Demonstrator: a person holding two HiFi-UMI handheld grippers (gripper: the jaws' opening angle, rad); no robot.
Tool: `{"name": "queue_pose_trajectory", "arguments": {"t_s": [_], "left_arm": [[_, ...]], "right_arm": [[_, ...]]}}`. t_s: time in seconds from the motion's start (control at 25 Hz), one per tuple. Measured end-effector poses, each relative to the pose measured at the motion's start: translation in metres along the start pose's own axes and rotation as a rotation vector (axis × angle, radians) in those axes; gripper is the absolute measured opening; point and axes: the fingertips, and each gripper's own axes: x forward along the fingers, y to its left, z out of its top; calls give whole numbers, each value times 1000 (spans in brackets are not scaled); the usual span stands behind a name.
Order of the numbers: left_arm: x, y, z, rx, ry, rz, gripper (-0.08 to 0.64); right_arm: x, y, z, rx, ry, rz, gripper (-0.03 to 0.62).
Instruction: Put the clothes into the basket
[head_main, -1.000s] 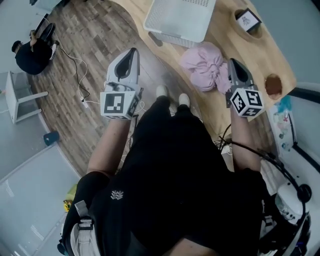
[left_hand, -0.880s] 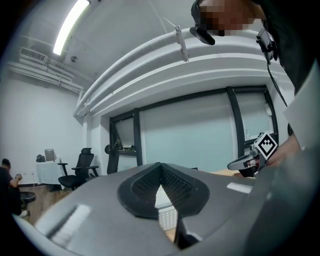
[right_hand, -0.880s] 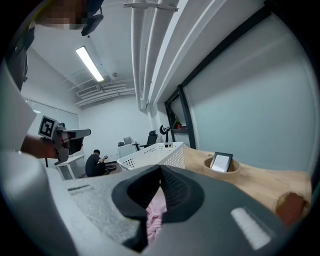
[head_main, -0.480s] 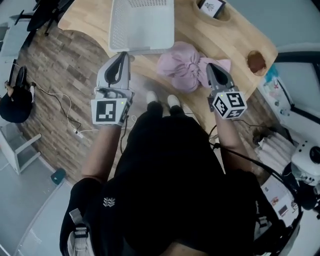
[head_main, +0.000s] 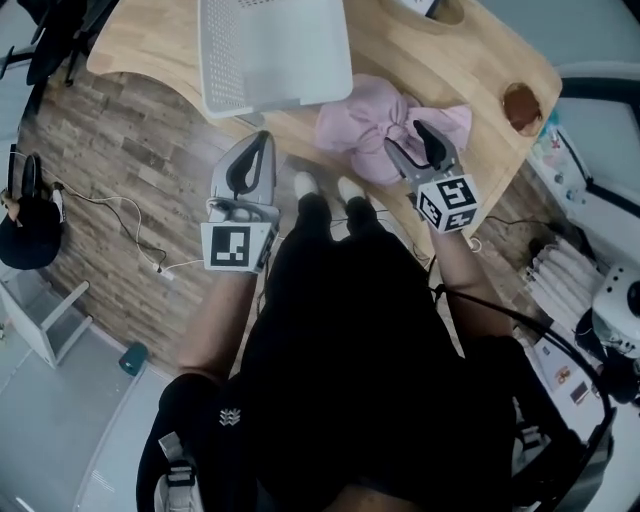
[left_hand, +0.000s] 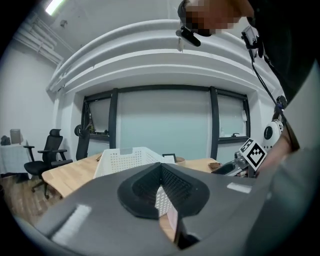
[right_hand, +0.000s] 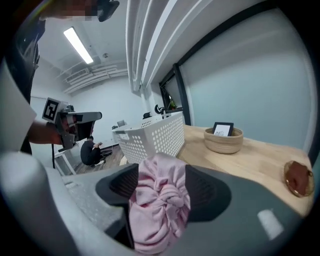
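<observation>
at the far left, on the wooden floor, lie a cable (head_main: 120, 215) and some dark equipment, well apart from the work and in nobody's way. the left gripper (head_main: 258, 145) hangs over the near edge of the table (head_main: 150, 55), in front of the basket's left part. its jaws are together with nothing between them, as the left gripper view shows (left_hand: 161, 170). i think it only waits there, out of the path, since one gripper is enough for a soft bundle.

the white basket (head_main: 270, 50) stands on the table with its open top up, so clothes can fall in from above. its perforated wall (right_hand: 155, 137) is the one thing to get over: the bundle must go up before it goes across.

the pink clothes (head_main: 365, 120) lie crumpled in a knot on the table, just to the right of the basket's near corner. i cannot tell if they touch it. they are not yet in the basket.

the right gripper (head_main: 412, 145) points at the near side of this bundle. its jaws are opening, and in the right gripper view the pink cloth (right_hand: 157, 200) shows in the gap between them (right_hand: 159, 185), but the pads do not seem to press on it. the wide gap is, in my judgement, to take a thick fold of the cloth.

more to the right stand a woven bowl (right_hand: 223, 140) with a small frame in it and a brown dish (head_main: 521, 102). both are away from the short way to the basket.
</observation>
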Motion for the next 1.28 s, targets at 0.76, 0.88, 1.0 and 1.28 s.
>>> {"name": "queue_pose_trajectory", "arguments": {"t_s": [0.76,0.88,1.0,1.28], "left_arm": [[25,-18,-47,-27,76,-134,8],[24,-13,-44,-28,68,-124,6],[24,-10,-36,-20,50,-116,8],[16,2,-16,-6,18,-94,8]], "right_arm": [[49,-16,-70,19,180,-30,379],[48,-15,-69,45,193,-19,329],[45,-15,-68,67,198,-23,286],[34,-15,-57,114,177,-48,218]]}}
